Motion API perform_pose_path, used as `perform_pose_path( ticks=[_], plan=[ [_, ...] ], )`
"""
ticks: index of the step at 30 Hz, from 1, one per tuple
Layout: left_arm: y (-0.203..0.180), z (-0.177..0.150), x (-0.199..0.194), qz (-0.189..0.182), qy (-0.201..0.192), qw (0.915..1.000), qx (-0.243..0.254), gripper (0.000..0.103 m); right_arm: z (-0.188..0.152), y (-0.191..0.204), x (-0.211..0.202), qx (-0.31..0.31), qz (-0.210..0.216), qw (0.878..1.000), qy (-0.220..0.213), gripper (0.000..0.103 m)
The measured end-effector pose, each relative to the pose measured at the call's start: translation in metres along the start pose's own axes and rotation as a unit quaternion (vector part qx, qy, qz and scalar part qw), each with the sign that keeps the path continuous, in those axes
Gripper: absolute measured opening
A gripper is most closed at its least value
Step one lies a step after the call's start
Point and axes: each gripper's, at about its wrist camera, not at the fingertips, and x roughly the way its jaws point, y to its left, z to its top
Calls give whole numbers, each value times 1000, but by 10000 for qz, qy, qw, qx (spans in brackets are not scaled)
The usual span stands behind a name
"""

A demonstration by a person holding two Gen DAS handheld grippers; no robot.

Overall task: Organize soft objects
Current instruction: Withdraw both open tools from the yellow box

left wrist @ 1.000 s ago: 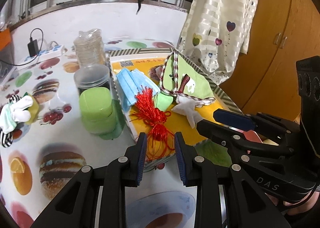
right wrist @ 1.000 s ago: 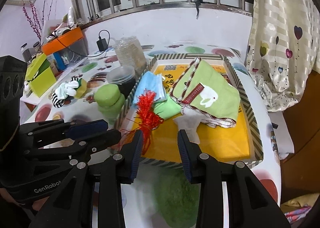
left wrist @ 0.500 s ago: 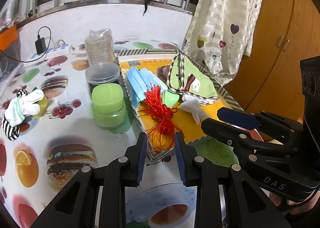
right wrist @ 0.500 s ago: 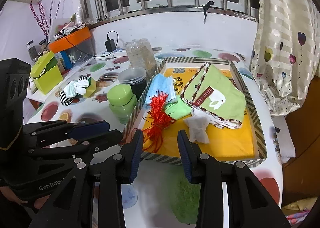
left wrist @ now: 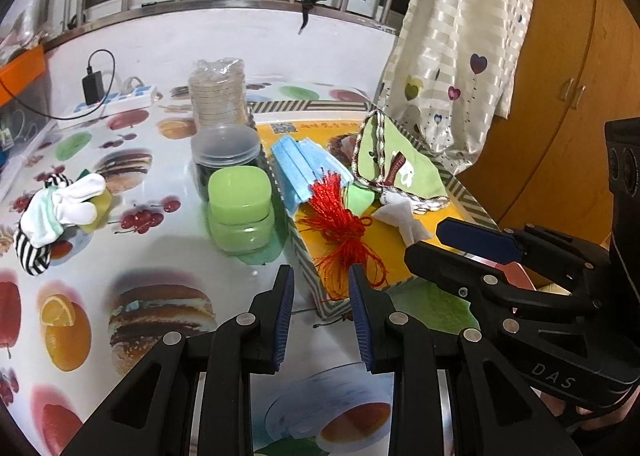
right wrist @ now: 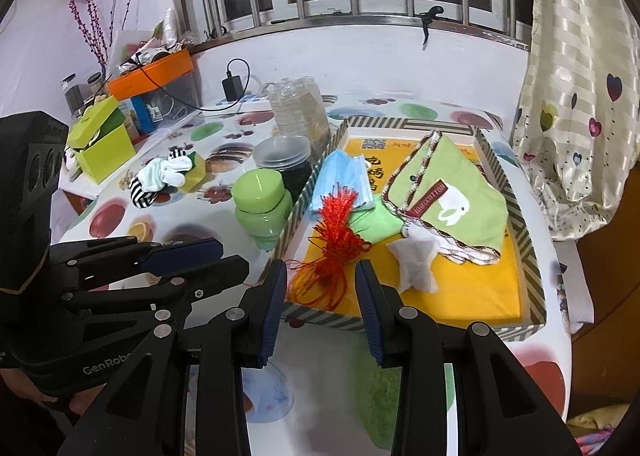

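A striped tray [right wrist: 532,256] with a yellow floor holds blue face masks [right wrist: 344,180], a red tassel [right wrist: 336,232], a green cloth [right wrist: 376,222], a green towel with a white rabbit [right wrist: 452,196] and a small white cloth [right wrist: 416,260]. The tray also shows in the left wrist view [left wrist: 308,256], with the tassel [left wrist: 340,224] draped over its near edge. A bundle of socks [left wrist: 56,204] lies on the table at the left, also in the right wrist view [right wrist: 164,176]. My left gripper [left wrist: 320,284] and right gripper [right wrist: 320,276] are both open and empty, hovering before the tray's near edge.
Green lidded jar [left wrist: 240,212], dark jar with clear lid [left wrist: 224,160] and a wrapped stack of discs [left wrist: 218,96] stand left of the tray. Power strip with charger [left wrist: 108,102] at the back. Green box [right wrist: 100,140] and orange bin [right wrist: 152,76] far left. Curtain [left wrist: 452,56] at right.
Both grippers have drawn back toward me from the tray, so more of the table shows. Both stay open. The tray's contents have not moved.
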Motion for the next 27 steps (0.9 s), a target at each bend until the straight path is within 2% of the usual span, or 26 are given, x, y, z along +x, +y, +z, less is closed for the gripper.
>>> perform_pose_path(
  ticks=[27],
  plan=[
    [39, -11, -19, 422, -124, 9982, -403, 27, 7, 46, 12, -426, 352, 9985, 56, 37]
  ],
)
